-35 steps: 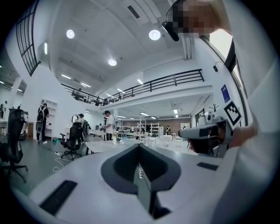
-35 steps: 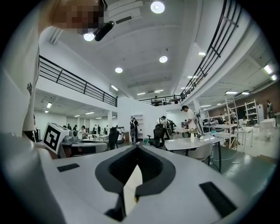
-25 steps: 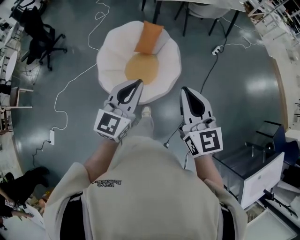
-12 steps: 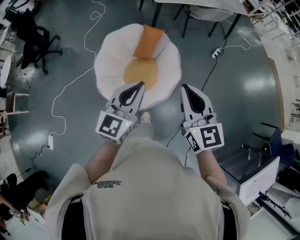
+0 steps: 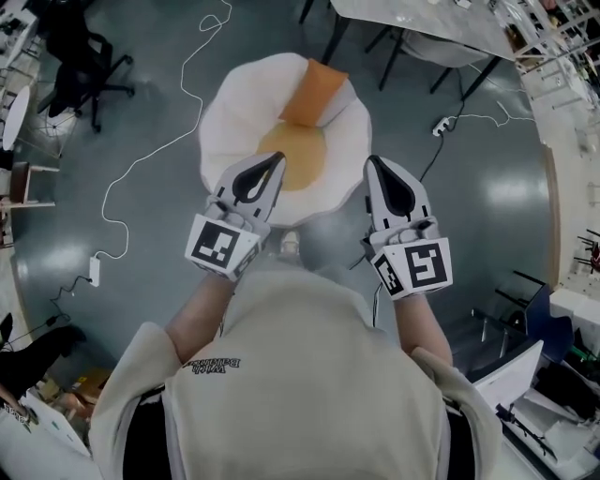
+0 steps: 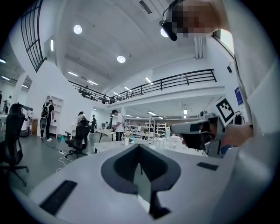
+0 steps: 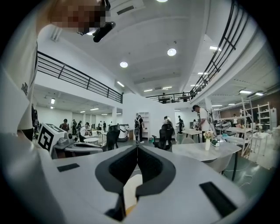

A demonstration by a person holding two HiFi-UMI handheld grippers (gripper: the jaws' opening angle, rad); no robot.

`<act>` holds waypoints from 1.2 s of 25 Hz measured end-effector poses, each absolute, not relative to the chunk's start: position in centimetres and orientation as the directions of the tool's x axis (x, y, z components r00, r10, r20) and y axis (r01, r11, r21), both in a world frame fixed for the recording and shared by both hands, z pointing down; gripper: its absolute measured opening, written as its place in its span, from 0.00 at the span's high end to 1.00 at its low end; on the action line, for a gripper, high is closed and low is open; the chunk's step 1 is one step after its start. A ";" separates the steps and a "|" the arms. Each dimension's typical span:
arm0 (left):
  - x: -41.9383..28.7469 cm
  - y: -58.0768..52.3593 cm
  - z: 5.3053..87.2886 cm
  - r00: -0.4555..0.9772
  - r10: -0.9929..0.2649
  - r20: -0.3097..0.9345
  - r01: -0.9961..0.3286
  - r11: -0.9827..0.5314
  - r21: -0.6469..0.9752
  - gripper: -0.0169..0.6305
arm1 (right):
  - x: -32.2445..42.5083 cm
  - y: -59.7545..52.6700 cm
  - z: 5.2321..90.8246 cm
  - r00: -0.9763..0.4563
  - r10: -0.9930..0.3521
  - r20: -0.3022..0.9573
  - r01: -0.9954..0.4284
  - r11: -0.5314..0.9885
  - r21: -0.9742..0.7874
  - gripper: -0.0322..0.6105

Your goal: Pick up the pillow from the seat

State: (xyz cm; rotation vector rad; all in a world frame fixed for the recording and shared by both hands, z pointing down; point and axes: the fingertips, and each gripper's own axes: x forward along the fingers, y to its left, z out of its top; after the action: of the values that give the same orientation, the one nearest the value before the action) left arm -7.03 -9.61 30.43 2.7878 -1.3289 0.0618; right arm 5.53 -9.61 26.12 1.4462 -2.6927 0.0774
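A person (image 5: 300,375) in a pale sweatshirt, seen from above, stands on a grey floor (image 5: 487,187) with a gripper in each hand, both pointing away from the body.

Just beyond them is a round white seat (image 5: 220,122) with a scalloped rim. The orange pillow (image 5: 314,92) leans at the far side of the seat, against its back. In front of the pillow, a flat round yellow cushion (image 5: 292,155) lies in the middle of the seat.

The left gripper (image 5: 277,159) shows over the near left rim of the seat, its tip at the edge of the round cushion. Its jaws are closed tip to tip with nothing between them. The right gripper (image 5: 372,161) shows over the near right rim, and its jaws are likewise pressed together and empty. Neither gripper touches the pillow, which lies well beyond both tips.

(Both gripper views look level across a large bright hall, with distant people and furniture, not down at the seat.)

A black office chair (image 5: 89,61) stands far left. A white power strip (image 5: 93,271) lies on the floor to the left. A pale bench (image 5: 422,23) stands far right.
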 end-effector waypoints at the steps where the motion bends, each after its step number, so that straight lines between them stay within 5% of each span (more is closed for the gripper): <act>1: -7.2 -9.7 30.3 0.621 -0.782 0.058 -0.784 -0.620 0.034 0.96 | 5.5 -9.8 26.1 -0.552 -0.828 0.099 -0.832 0.554 -0.005 0.94; 12: -5.5 -13.6 30.0 0.512 -0.858 0.051 -0.859 -0.512 0.017 0.96 | 8.7 -16.4 26.4 -0.617 -0.781 0.098 -0.785 0.620 -0.006 0.94; 21: -2.8 -19.8 31.0 0.264 -0.963 0.055 -0.962 -0.259 0.085 0.96 | 12.5 -24.9 29.3 -0.789 -0.603 0.118 -0.609 0.793 -0.026 0.94; 30: 0.2 -24.5 32.2 0.167 -0.981 0.102 -0.985 -0.162 0.055 0.96 | 13.8 -32.8 32.2 -0.851 -0.500 0.163 -0.513 0.857 -0.046 0.93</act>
State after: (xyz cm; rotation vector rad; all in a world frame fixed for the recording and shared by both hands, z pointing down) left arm 0.21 -24.51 32.23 2.3149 -1.9594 0.0640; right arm 13.84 -32.76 32.18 0.7913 -2.8861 0.1317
